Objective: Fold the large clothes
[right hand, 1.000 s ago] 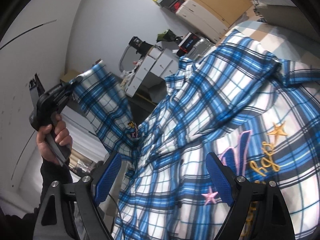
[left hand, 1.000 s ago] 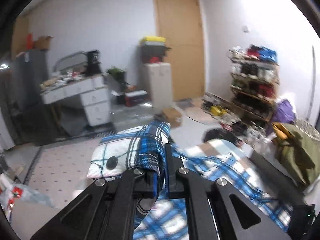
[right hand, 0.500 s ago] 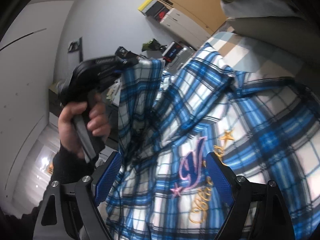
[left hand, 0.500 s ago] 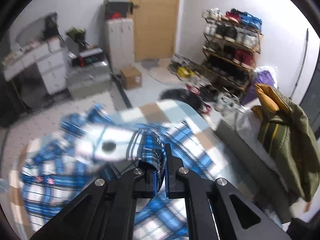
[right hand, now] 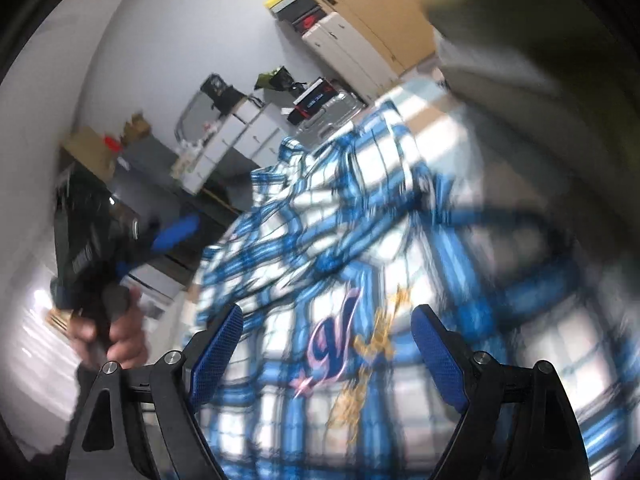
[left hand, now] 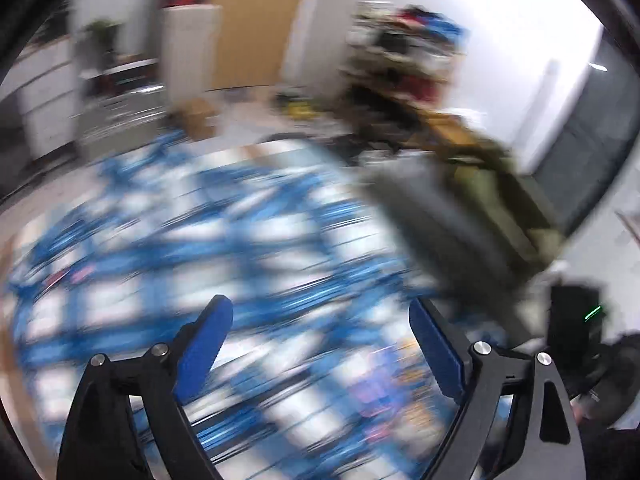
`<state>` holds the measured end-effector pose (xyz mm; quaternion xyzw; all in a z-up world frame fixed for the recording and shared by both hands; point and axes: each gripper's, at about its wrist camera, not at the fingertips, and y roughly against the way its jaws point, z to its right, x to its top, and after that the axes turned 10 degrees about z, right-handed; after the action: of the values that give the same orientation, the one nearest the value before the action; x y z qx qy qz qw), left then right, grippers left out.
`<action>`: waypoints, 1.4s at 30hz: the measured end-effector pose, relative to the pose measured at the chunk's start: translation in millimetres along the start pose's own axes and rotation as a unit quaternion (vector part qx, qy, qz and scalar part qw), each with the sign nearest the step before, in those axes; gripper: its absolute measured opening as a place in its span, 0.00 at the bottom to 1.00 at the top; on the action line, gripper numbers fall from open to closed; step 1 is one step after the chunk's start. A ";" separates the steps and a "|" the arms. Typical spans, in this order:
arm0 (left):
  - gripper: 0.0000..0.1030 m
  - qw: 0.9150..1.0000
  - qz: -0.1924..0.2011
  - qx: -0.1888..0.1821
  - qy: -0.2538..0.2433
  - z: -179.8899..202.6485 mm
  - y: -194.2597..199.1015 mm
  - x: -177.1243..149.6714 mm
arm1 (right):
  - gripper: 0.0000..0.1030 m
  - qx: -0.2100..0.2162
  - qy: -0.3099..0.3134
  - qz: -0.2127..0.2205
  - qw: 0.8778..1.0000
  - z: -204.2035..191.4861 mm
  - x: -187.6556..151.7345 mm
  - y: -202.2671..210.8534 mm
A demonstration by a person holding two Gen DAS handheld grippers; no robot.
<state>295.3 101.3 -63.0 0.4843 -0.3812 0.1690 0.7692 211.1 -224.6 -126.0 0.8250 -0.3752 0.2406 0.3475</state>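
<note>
A blue and white plaid shirt [left hand: 248, 240] lies spread on the surface below both grippers, blurred by motion in the left wrist view. My left gripper [left hand: 320, 320] hangs above it; its jaws are opening, with nothing between the blue pads. In the right wrist view the shirt [right hand: 360, 220] shows an embroidered letter [right hand: 332, 344] and gold stitching. My right gripper [right hand: 326, 328] is open just over that embroidery and holds nothing. A hand [right hand: 120, 336] at the left of that view carries the left gripper [right hand: 176, 232], which is clear of the cloth.
A grey block [left hand: 452, 216] with an olive jacket [left hand: 492, 184] on it borders the shirt on the right. Behind stand a shoe rack [left hand: 404, 52], a wooden door [left hand: 256, 24], a cardboard box [left hand: 200, 116] on the floor and white drawers [right hand: 248, 132].
My left gripper went from shut on the shirt's buttoned cuff to wide apart and let it go. The cuff fell onto the shirt, and the left hand swung down. The right gripper stayed open.
</note>
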 end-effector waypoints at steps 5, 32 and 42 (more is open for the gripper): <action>0.84 0.993 -0.029 0.084 0.083 -78.2 -1.8 -28.2 | 0.86 -0.067 0.106 -0.013 0.992 -25.6 48.9 -45.6; 0.84 0.979 0.026 0.100 0.176 -138.3 9.8 -45.2 | 0.14 -0.324 0.374 -0.076 0.866 -39.4 74.4 -184.4; 0.84 0.965 0.143 0.053 0.212 -160.9 43.4 -62.2 | 0.66 -0.058 0.343 -0.023 0.937 -173.8 48.7 -156.2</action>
<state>295.5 269.3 -121.5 0.4182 -0.2646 0.3960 0.7735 339.6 -41.1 -43.6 0.6794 -0.2273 0.4781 0.5081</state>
